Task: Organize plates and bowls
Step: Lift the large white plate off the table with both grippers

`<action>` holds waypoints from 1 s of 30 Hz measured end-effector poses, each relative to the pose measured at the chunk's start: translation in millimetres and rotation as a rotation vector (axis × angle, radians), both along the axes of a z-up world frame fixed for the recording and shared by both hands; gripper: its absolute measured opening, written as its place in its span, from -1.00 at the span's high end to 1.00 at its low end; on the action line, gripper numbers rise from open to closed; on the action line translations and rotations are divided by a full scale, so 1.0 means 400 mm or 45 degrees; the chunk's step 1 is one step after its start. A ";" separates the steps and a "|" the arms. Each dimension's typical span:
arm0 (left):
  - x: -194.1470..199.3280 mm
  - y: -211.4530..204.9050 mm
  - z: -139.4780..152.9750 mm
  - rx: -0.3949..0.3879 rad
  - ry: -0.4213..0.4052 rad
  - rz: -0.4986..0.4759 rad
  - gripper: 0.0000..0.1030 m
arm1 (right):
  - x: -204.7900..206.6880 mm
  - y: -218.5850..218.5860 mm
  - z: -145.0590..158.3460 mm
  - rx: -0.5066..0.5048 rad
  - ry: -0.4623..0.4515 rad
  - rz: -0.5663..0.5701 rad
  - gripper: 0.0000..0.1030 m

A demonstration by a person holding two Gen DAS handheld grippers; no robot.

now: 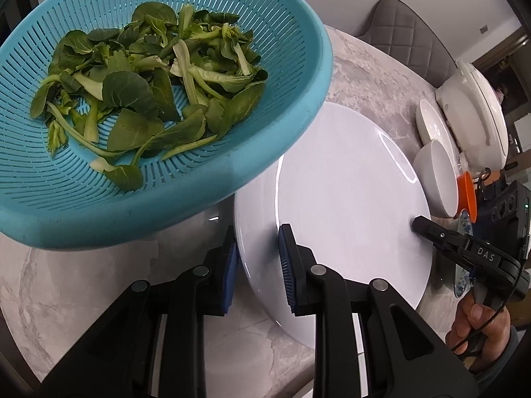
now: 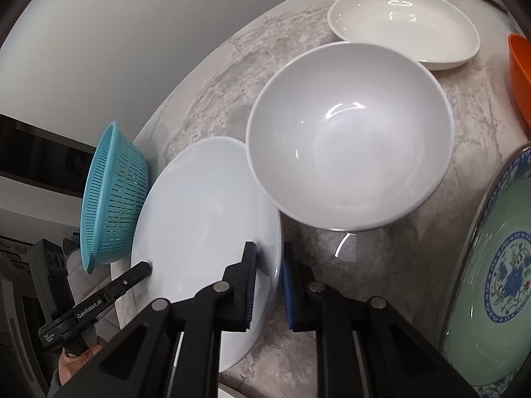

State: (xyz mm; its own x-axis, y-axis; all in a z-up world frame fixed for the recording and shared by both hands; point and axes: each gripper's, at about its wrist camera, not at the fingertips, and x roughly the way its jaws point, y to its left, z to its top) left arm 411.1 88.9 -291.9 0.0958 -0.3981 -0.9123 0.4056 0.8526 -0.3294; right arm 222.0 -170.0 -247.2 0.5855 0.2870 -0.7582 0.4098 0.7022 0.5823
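The large round white plate (image 1: 348, 205) lies on the grey marbled table (image 1: 358, 76), close to the table's near edge, and both grippers hold it by its rim from opposite sides. The left gripper (image 1: 259, 265) points steeply down; its jaws are almost closed, with one blue pad (image 1: 286, 265) on the upper face of the plate and the other under the rim, so the rim is pinched between them. The right gripper (image 2: 268, 285) also points down, less steeply, and pinches the opposite rim in the same way, its jaws nearly together. A hand (image 1: 478, 328) grasps the handle of the right gripper; on this gripper's arm the letters "DAS" are readable. On the left gripper's side the writing "GenRobot.AI" is readable, and a hand (image 2: 78, 361) holds it from below.

Just beside the plate, further from the near edge, stands a deep white bowl (image 2: 348, 136), whose rim overlaps the plate's edge in the right wrist view. Behind it lies a shallow cream-white oval dish (image 2: 405, 23). A turquoise plastic colander (image 1: 159, 179) with green leaf vegetables (image 1: 142, 93) stands at the plate's other side. At the right edge I see an orange bowl (image 2: 521, 73) and a green plate with blue flower pattern (image 2: 497, 285).
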 end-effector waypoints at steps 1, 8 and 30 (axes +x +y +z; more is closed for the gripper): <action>-0.005 0.004 -0.001 0.002 0.000 -0.002 0.58 | 0.001 0.003 0.001 -0.003 -0.001 0.002 0.68; -0.009 0.021 -0.024 0.002 0.037 0.003 0.58 | -0.002 0.007 -0.013 -0.003 0.015 0.014 0.68; 0.007 0.024 -0.022 0.059 0.004 -0.051 0.53 | 0.026 -0.008 -0.029 0.013 0.039 0.006 0.65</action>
State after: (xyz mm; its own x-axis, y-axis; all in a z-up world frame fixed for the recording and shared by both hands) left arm 414.0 98.5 -300.7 0.0777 -0.3590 -0.9301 0.4388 0.8500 -0.2915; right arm 232.5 -173.1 -258.9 0.5609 0.2978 -0.7725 0.4238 0.6982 0.5769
